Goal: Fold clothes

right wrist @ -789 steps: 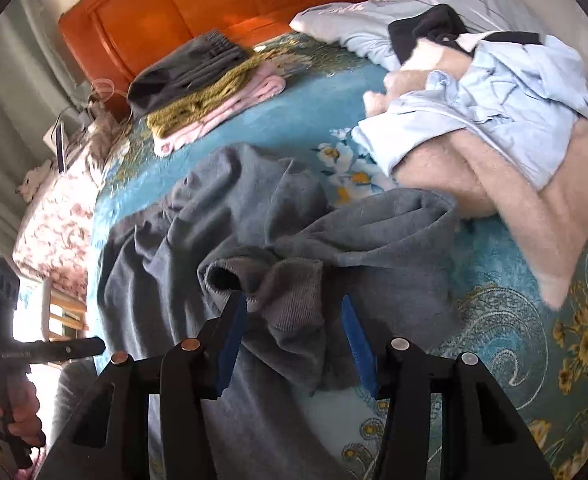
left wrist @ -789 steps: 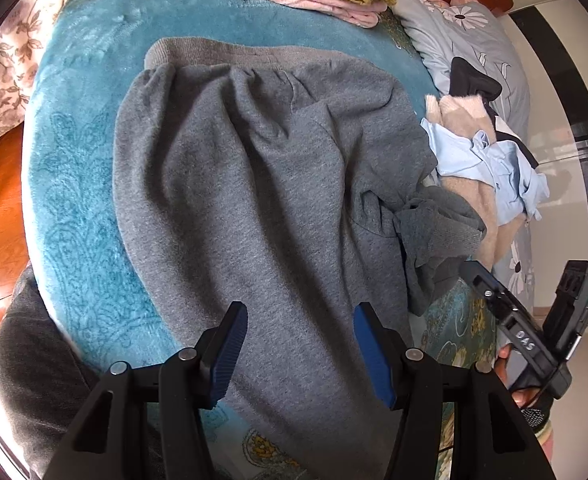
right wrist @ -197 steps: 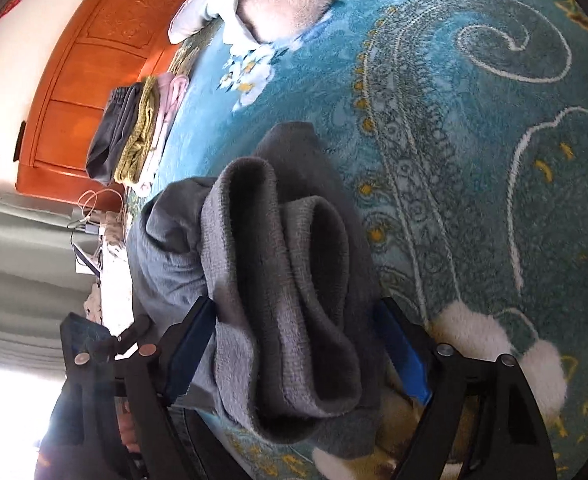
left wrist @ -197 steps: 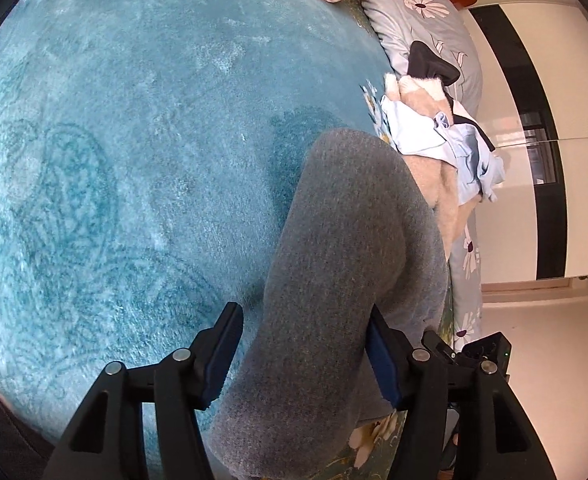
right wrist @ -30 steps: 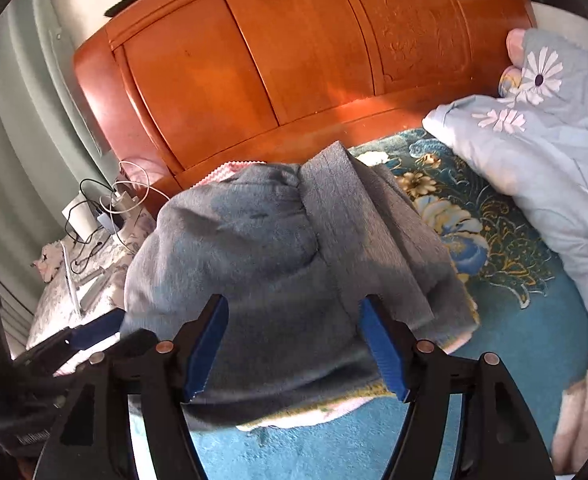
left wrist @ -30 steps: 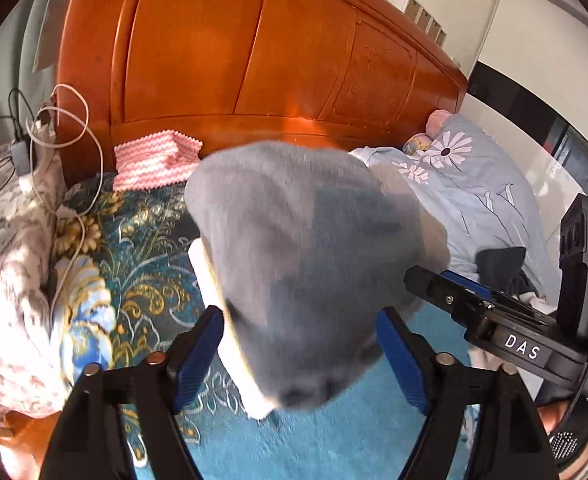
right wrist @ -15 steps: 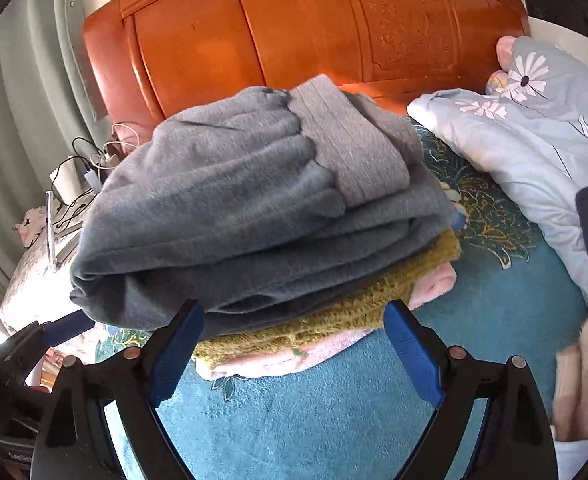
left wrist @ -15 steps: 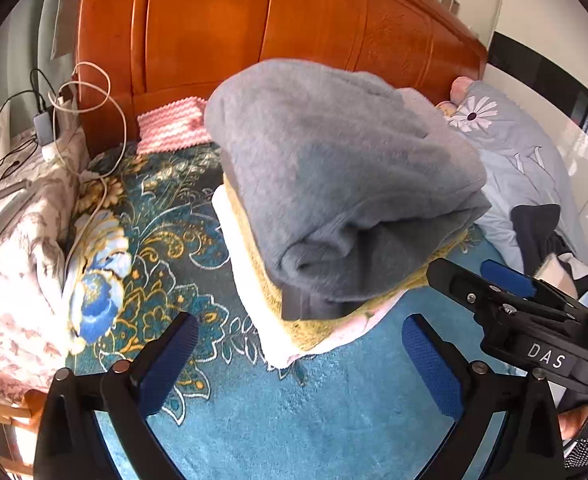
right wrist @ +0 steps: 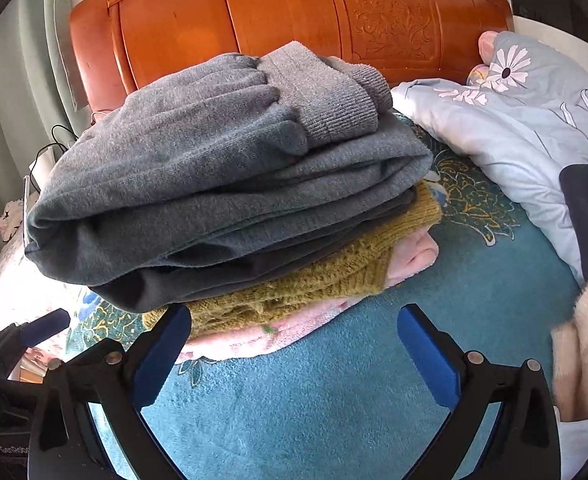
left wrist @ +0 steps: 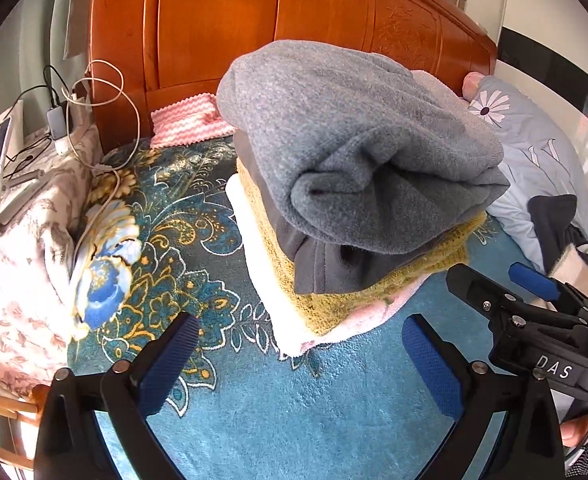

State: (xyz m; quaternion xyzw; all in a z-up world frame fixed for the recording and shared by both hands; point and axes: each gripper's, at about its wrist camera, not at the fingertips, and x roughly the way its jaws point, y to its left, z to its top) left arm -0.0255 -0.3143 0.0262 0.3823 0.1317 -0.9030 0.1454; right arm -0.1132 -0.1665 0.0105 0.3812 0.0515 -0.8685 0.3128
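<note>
The folded grey sweatshirt [left wrist: 346, 144] lies on top of a stack of folded clothes: a dark grey garment [left wrist: 318, 268], a mustard knit [left wrist: 334, 308] and a pink one [left wrist: 358, 320]. It also shows in the right wrist view [right wrist: 213, 168], ribbed hem up. My left gripper [left wrist: 300, 354] is open and empty, just in front of the stack. My right gripper [right wrist: 294, 348] is open and empty, close before the stack's front edge. The right gripper shows in the left wrist view [left wrist: 530, 300].
The stack sits on a teal floral blanket [left wrist: 253, 420] by the orange wooden headboard [right wrist: 294, 20]. A light blue quilt [right wrist: 514, 120] and unfolded clothes [right wrist: 586, 340] lie at the right. Chargers and cables [left wrist: 89, 120] lie at the left.
Both grippers have let go of the grey sweatshirt, opened wide and drawn back from the stack. The sweatshirt now rests on the pile.
</note>
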